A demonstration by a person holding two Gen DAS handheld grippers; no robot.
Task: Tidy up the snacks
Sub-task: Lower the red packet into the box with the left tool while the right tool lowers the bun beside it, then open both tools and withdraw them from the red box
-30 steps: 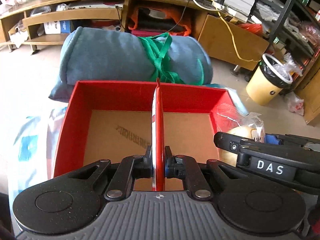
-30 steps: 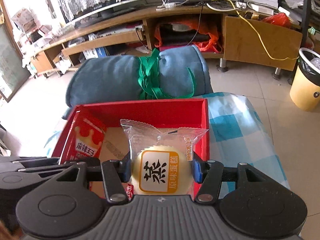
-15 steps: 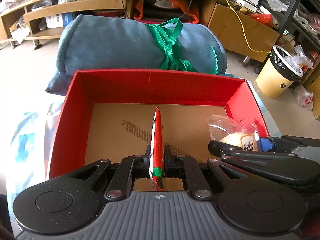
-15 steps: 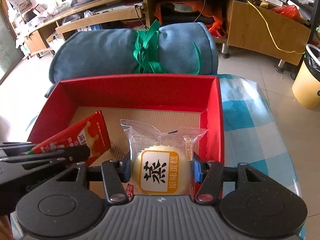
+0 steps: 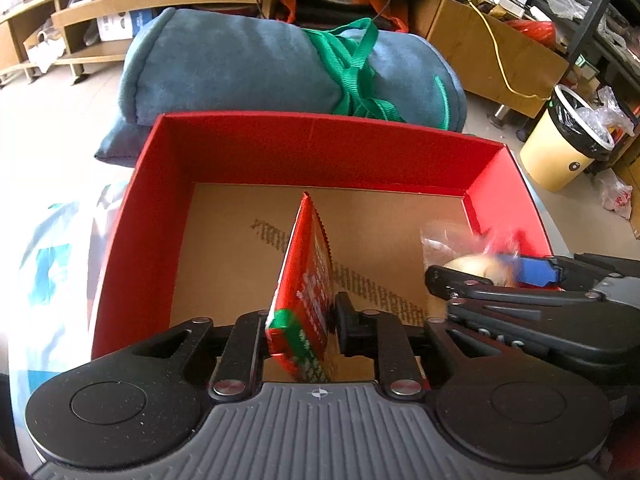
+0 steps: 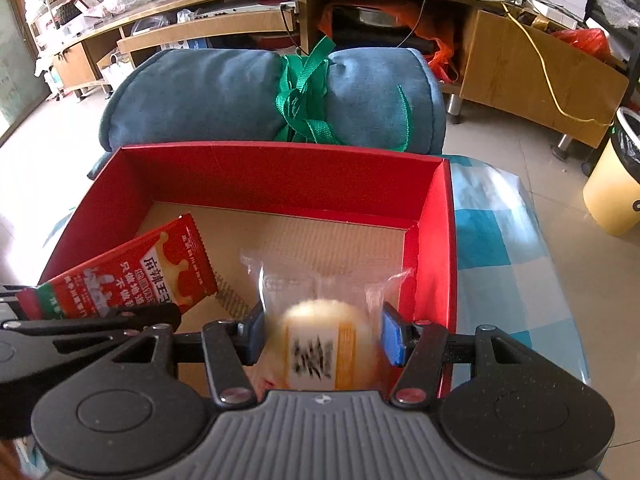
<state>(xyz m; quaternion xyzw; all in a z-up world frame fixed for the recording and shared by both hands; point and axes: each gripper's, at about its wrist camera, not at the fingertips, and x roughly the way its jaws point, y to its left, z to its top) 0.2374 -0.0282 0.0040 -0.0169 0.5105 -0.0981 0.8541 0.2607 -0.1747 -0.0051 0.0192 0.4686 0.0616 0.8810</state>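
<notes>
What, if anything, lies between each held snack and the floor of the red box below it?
Nothing visible does. The red packet in the left gripper and the wrapped cake in the right gripper both hang over the bare cardboard floor of the red box, whose jaws have opened around them.

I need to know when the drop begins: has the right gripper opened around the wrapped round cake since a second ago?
Yes. The right gripper has spread; its blue pads now stand clear of the clear-wrapped round cake, above the red cardboard box.
</notes>
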